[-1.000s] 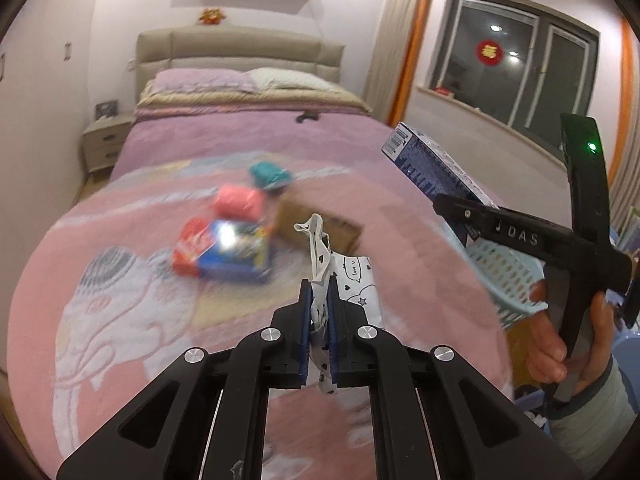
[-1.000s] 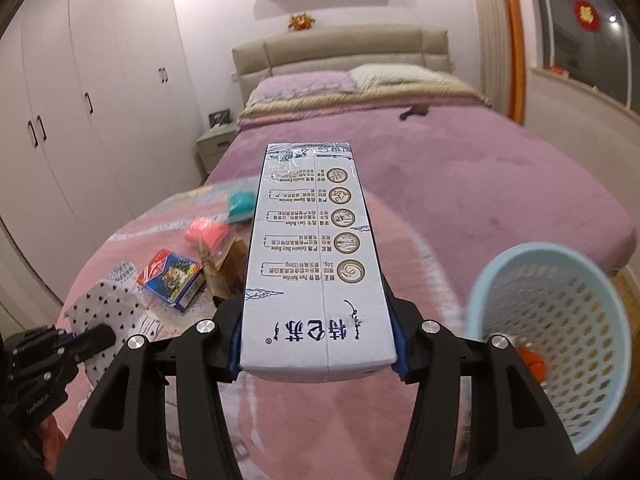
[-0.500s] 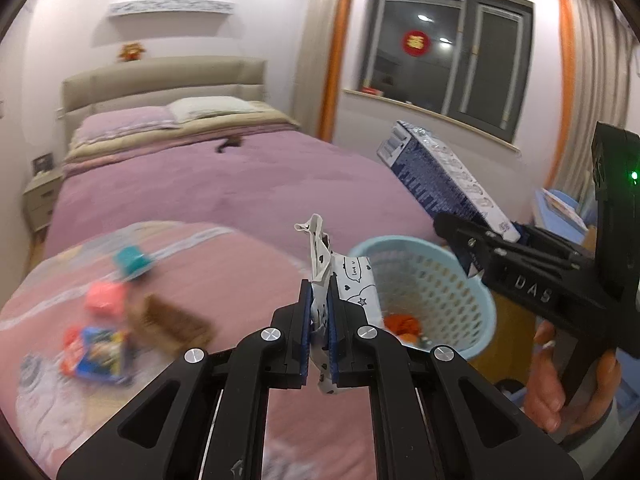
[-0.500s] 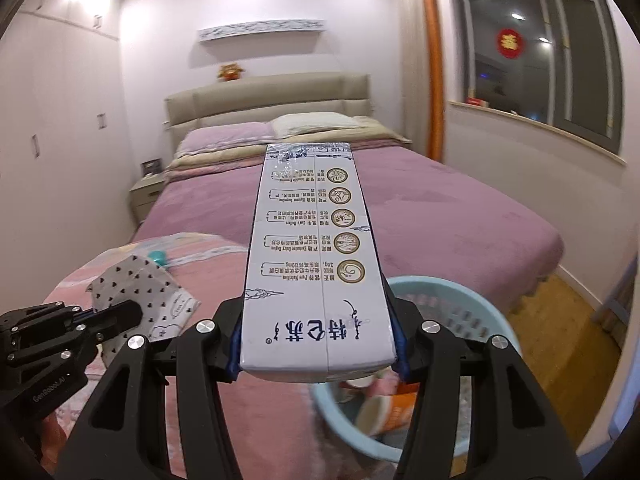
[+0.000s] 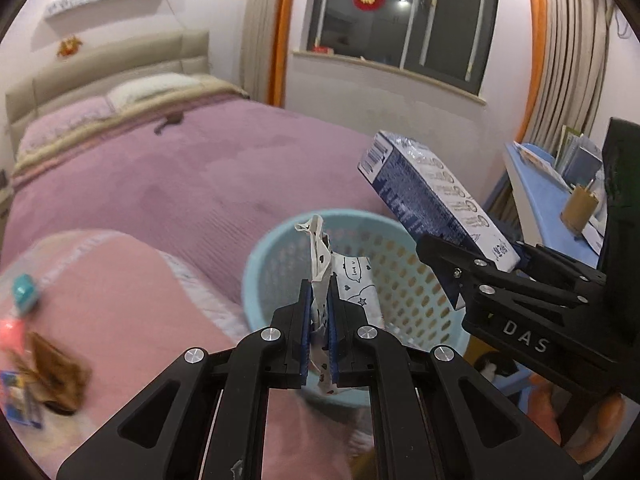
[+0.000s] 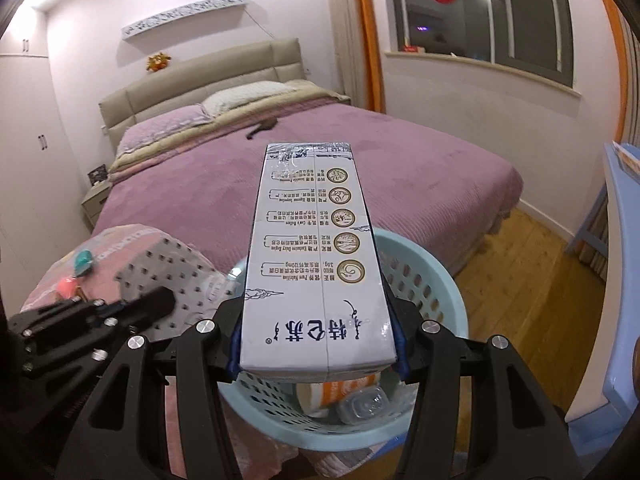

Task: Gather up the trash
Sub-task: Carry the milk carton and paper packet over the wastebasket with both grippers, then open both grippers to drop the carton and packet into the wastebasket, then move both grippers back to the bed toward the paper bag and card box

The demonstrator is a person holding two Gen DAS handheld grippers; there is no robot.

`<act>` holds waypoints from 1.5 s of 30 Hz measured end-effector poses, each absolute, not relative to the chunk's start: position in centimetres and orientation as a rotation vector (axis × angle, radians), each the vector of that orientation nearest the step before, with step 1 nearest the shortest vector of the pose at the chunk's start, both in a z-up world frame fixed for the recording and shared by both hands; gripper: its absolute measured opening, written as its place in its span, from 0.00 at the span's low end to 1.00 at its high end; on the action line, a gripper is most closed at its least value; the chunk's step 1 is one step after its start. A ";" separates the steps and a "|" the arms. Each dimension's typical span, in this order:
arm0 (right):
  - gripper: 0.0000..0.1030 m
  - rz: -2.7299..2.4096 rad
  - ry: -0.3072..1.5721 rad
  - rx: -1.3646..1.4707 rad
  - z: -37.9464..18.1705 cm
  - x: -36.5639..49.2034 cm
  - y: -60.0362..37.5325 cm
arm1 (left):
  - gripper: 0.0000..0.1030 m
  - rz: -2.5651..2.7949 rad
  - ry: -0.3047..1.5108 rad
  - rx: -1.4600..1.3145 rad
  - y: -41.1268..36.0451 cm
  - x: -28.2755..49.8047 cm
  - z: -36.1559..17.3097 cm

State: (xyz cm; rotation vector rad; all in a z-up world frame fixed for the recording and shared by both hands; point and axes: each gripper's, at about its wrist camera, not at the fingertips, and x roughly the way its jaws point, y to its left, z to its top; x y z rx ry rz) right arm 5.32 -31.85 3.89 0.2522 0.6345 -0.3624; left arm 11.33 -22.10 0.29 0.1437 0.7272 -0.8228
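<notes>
Left gripper (image 5: 319,312): your jaws are clamped tight on a crumpled patterned wrapper (image 5: 320,256), with the blue basket (image 5: 256,264) just beyond.
Right gripper (image 6: 318,344): your jaws are spread wide, pressing both sides of the milk carton (image 6: 312,256) above the basket.
Basket contents: a cup and possibly a clear lid.

Left claw (image 5: 319,334): matte black plastic, two angular arms w/ triangular cut-outs, silver round screw heads at the pivots, blue pads (image 5: 306,336) lining the inner faces of its fingers. Right claw (image 6: 318,346): same build, black arms, silver screws, blue pads at the finger edges. From the left wrist cam, the right claw's side shows white "DAS" lettering and a tall black block at the frame's right edge.
</notes>
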 end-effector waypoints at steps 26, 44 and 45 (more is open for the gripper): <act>0.64 -0.305 0.720 0.371 2.2 6.4 -32.5 | 0.55 -0.771 0.740 0.056 -18.0 10.9 0.3; 0.64 -0.026 0.705 0.228 4.6 10.6 -19.9 | 0.66 -0.241 0.710 -0.039 -0.7 10.8 1.6; 0.64 -0.009 0.708 0.218 4.5 11.0 -19.0 | 0.66 -0.224 0.714 -0.044 0.1 11.0 1.5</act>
